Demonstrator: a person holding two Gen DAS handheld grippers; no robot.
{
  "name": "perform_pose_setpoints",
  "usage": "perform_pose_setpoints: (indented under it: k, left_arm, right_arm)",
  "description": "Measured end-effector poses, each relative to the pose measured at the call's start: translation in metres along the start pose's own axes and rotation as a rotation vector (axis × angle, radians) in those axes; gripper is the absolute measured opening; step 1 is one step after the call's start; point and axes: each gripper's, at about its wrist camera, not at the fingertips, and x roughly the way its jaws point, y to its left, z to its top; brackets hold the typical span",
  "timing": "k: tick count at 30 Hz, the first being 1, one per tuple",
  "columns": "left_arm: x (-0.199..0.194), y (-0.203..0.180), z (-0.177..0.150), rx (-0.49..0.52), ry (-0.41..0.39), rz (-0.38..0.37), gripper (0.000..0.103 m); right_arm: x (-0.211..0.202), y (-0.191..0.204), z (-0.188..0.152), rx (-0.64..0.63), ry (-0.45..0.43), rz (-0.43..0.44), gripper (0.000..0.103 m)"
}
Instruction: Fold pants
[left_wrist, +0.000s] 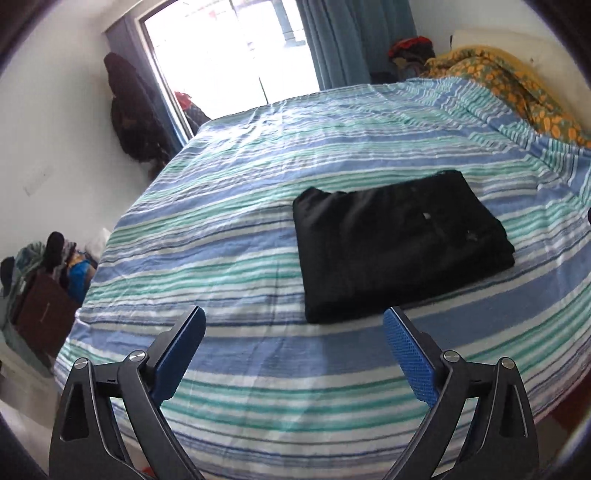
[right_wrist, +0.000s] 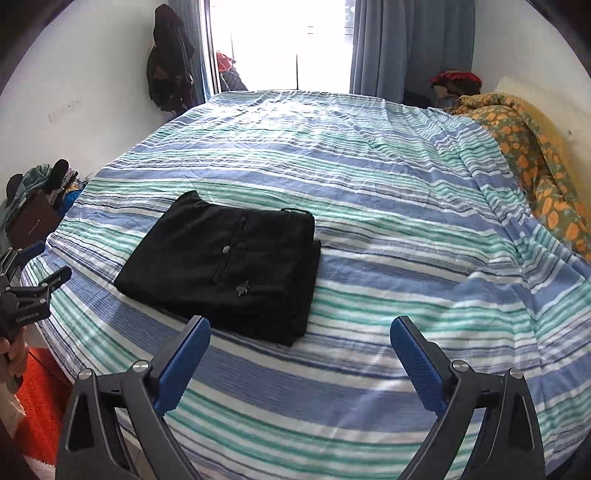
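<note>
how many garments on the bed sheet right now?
1. The folded black pants lie flat on the striped sheet, near its front edge. The floral quilt bunched at the right could hide more.

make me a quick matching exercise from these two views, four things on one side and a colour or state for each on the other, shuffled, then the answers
Things:
1. pants
2. bed sheet
3. blanket
4. left tongs

Colour or state:
A. orange flower print, bunched at the bed's edge
B. open, holding nothing
C. black, folded into a flat rectangle
D. blue, green and white stripes

Pairs: 1-C, 2-D, 3-A, 4-B
</note>
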Motion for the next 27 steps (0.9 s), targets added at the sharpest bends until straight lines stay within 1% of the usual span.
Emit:
perform_pose_setpoints:
  k: [1, 3, 5, 7, 8, 10, 11, 13, 15, 17, 19, 23, 27]
  left_arm:
    - [-0.011, -0.003, -0.008, -0.001, 0.002, -0.001, 0.099]
    - [-0.026, -0.012, -0.012, -0.005, 0.017, 0.000, 0.100]
    - [-0.042, -0.013, -0.019, -0.011, 0.027, -0.005, 0.100]
    - [-0.054, -0.016, -0.027, -0.018, 0.051, -0.042, 0.100]
    - [-0.058, -0.018, -0.030, -0.018, 0.067, -0.060, 0.100]
    - [-0.068, -0.020, -0.034, -0.009, 0.091, -0.051, 0.100]
    - [-0.074, -0.020, -0.035, 0.002, 0.103, -0.039, 0.100]
    - [-0.081, -0.017, -0.035, 0.008, 0.126, -0.041, 0.100]
    - [-0.087, -0.011, -0.034, -0.020, 0.144, -0.053, 0.100]
    - [-0.093, -0.003, -0.032, -0.059, 0.143, -0.084, 0.100]
    - [-0.097, 0.001, -0.030, -0.080, 0.150, -0.095, 0.100]
    - [-0.101, 0.002, -0.029, -0.080, 0.138, -0.066, 0.100]
    - [-0.098, 0.001, -0.032, -0.081, 0.149, -0.073, 0.100]
  right_arm:
    - [-0.004, 0.002, -0.010, 0.011, 0.007, 0.002, 0.103]
    - [-0.012, 0.012, -0.028, 0.027, 0.026, 0.010, 0.103]
    - [-0.018, 0.021, -0.046, 0.052, 0.058, 0.006, 0.103]
    - [-0.022, 0.031, -0.062, 0.083, 0.090, 0.018, 0.103]
    - [-0.026, 0.036, -0.068, 0.094, 0.095, 0.022, 0.103]
    - [-0.037, 0.048, -0.076, 0.102, 0.089, 0.017, 0.103]
    - [-0.043, 0.055, -0.079, 0.098, 0.081, 0.004, 0.103]
    - [-0.056, 0.066, -0.081, 0.086, 0.060, -0.025, 0.103]
    - [-0.065, 0.075, -0.081, 0.072, 0.049, -0.043, 0.103]
    - [-0.072, 0.082, -0.081, 0.058, 0.048, -0.054, 0.103]
    - [-0.078, 0.089, -0.082, 0.048, 0.053, -0.057, 0.103]
    - [-0.084, 0.099, -0.085, 0.015, 0.063, -0.068, 0.103]
    - [-0.084, 0.103, -0.087, 0.003, 0.072, -0.076, 0.103]
